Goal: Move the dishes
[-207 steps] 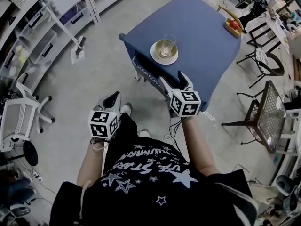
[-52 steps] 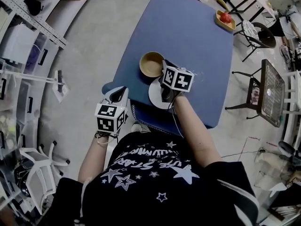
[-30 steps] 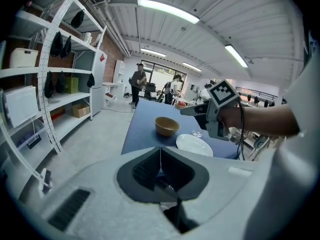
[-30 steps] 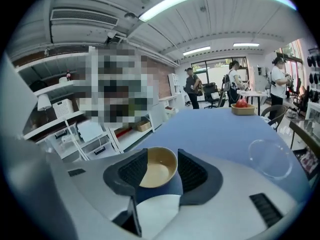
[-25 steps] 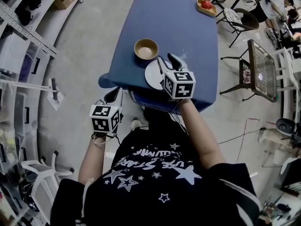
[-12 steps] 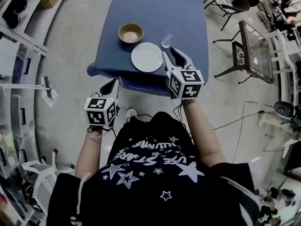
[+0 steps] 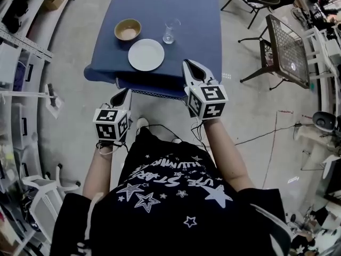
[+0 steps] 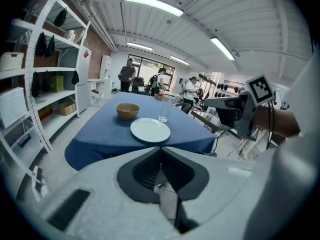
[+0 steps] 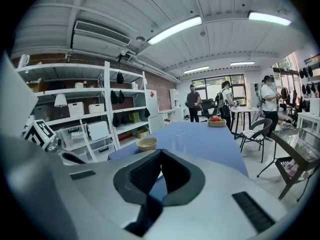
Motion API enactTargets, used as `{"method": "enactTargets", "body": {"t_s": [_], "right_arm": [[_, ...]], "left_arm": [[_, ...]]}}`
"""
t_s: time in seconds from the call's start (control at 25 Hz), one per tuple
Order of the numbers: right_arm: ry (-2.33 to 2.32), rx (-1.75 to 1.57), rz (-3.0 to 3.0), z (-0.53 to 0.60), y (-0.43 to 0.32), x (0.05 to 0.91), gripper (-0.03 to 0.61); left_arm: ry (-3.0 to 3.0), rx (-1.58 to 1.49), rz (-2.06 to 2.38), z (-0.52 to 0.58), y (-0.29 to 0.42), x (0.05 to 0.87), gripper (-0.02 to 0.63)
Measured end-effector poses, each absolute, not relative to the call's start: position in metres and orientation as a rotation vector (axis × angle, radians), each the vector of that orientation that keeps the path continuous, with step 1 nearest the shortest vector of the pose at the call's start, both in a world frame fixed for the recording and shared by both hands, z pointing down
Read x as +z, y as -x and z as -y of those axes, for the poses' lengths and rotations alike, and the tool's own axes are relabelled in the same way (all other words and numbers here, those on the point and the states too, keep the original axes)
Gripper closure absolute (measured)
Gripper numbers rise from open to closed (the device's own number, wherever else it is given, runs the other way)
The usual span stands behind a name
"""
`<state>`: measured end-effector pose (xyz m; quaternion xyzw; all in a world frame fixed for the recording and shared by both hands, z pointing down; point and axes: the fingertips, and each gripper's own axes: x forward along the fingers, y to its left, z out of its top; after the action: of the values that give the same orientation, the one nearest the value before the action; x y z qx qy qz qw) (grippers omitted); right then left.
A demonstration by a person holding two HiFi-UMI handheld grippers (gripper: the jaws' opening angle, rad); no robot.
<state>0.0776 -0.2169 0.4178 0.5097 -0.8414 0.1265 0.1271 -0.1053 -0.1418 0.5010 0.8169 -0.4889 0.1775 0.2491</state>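
Note:
Three dishes stand on the blue-clothed table (image 7: 186,15): a white plate (image 7: 146,55) near the front edge, a tan bowl (image 7: 128,30) behind it to the left, and a clear glass (image 7: 170,31) behind it to the right. The left gripper view shows the plate (image 8: 150,129), bowl (image 8: 127,110) and glass (image 8: 163,115) well ahead. My left gripper (image 7: 123,96) is shut and empty, short of the table's front edge. My right gripper (image 7: 194,71) is also shut and empty, just off the front right edge. The bowl (image 9: 147,143) shows beyond its jaws.
Metal shelving (image 7: 24,47) lines the left side. A mesh chair (image 7: 285,41) stands right of the table. A wooden tray with a red apple (image 9: 216,122) sits at the table's far end. Several people (image 8: 129,74) stand at the back. A cable (image 7: 256,137) crosses the floor.
The glass, on the plate 8.3 s ago, now stands beside it, and the bowl has appeared. Over the last second both grippers backed away from the table, the right one leaving the dishes.

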Motion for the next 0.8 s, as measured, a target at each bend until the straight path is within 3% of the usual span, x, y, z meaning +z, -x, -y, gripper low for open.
{"method": "enactTargets", "body": {"t_s": [0.32, 0.8], "right_arm": [[-1.41, 0.38, 2.502, 0.165, -0.143, 0.415, 0.574], [-1.229, 0.425, 2.553, 0.062, -0.196, 0.439, 0.574]], "left_arm": [[-2.265, 0.462, 1.414, 0.099, 0.034, 0.474, 0.594], [-2.127, 0.466, 1.56, -0.028, -0.013, 0.48, 0.594]]}}
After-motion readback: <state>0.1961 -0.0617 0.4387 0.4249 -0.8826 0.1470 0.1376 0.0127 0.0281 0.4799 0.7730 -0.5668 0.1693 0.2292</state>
